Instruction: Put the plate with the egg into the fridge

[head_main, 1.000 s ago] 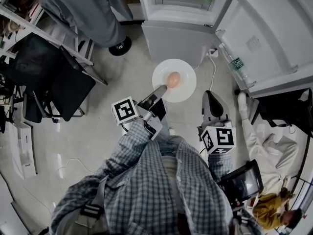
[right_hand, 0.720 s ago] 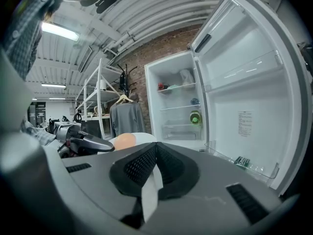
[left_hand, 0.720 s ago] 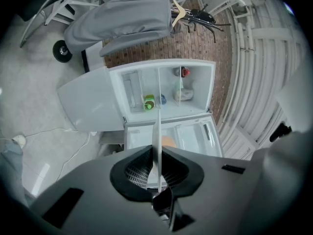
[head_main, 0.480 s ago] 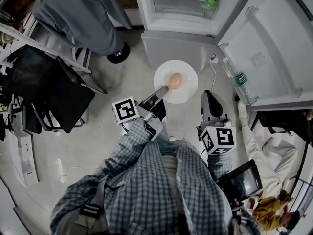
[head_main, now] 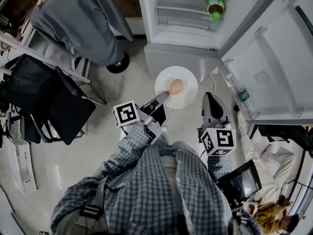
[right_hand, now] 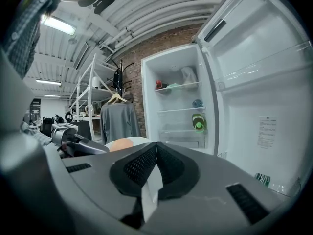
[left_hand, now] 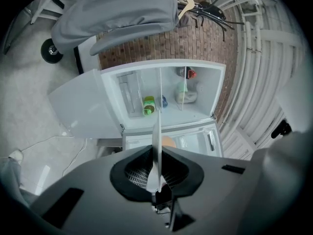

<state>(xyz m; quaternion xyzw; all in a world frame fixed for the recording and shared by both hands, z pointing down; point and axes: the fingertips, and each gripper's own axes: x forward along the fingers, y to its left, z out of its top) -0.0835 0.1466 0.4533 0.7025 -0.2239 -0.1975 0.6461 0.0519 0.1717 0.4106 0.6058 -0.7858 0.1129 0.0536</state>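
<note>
Step in hand: carriage of the load to the open fridge. The left gripper has its jaws clamped on the near rim of the white plate. The plate appears level, above the floor and just short of the fridge's lower front, with the egg near its centre. The right gripper has its jaws pressed together on nothing, beside the plate.

Judgement: the next move calls for a steady forward reach onto a shelf, clear of the green bottle. The plate must be kept level so the egg does not roll.
</note>
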